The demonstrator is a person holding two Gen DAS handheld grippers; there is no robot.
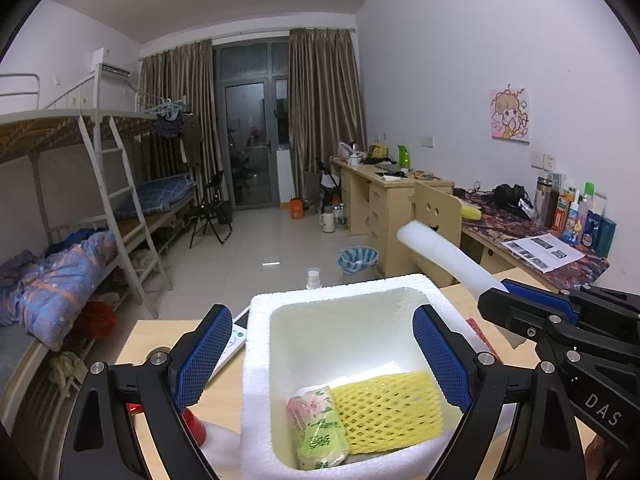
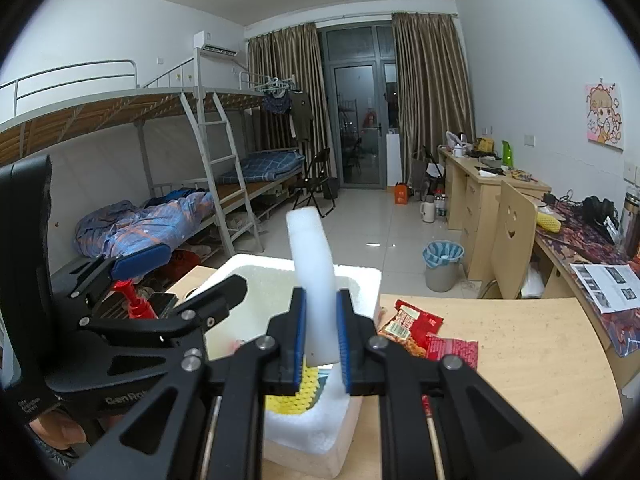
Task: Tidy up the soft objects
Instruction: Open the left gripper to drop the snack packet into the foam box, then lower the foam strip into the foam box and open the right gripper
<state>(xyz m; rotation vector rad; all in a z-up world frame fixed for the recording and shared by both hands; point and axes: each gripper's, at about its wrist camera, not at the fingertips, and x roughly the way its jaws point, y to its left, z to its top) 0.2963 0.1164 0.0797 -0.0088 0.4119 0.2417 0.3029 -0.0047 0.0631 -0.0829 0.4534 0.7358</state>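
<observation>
A white foam box [image 1: 256, 364] stands on the wooden table [image 1: 160, 336]; it also shows in the right wrist view [image 2: 320, 432]. Inside lie a yellow foam net [image 1: 390, 408] and a green tissue pack [image 1: 320, 432]. My left gripper [image 1: 324, 360] is open above the box, one finger outside its left wall, one inside. My right gripper [image 2: 322, 340] is shut on a white foam strip [image 2: 314, 276], held above the box's right rim; the strip also shows in the left wrist view [image 1: 440, 256].
Red snack packets [image 2: 416, 328] lie on the table right of the box. A red pump bottle [image 2: 134, 300] and a white remote [image 1: 236, 340] lie to its left. Beyond are a bunk bed, a bin [image 2: 442, 264], a chair [image 2: 514, 240] and cluttered desks.
</observation>
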